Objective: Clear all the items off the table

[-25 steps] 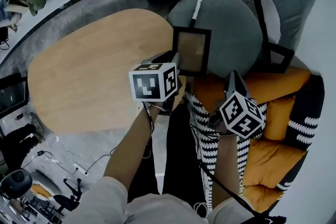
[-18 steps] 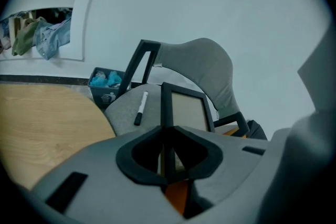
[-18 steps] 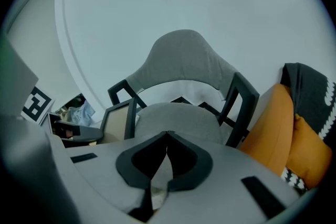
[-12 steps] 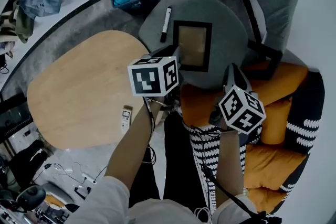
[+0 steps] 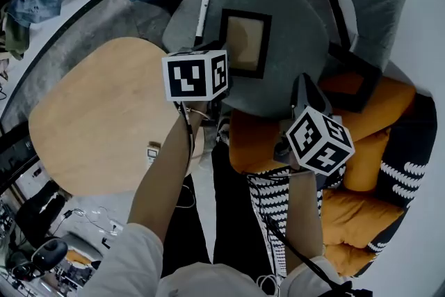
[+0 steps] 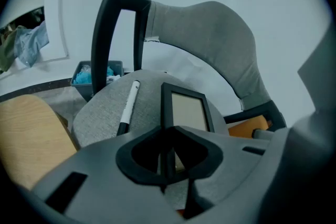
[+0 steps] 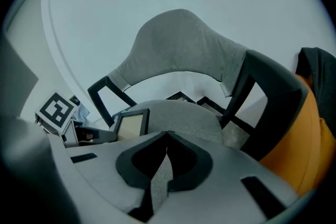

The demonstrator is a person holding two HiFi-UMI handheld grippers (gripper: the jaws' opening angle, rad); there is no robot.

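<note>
Since a sec ago both tools have moved up toward the chair (image 5: 292, 31) at 12 o'clock, and a remote (image 5: 153, 151) has come into view near the desk (image 5: 90, 115) edge. L tool (image 6: 166, 140) and R tool (image 7: 166, 136) both have jaws together, nothing btwn them. A frame (image 5: 245, 42) and marker (image 5: 202, 12) lie on the seat ahead. The remote, the only item seen on the desk, sits approx 8 o'clock from L tool, behind its aim, long axis roughly 12–6. L tool is nearer, so prob. its job. The remote is tiny, hard to make out, and right beside the forearm (image 5: 170, 170). Anything on the desk under the arm is hidden.
</note>
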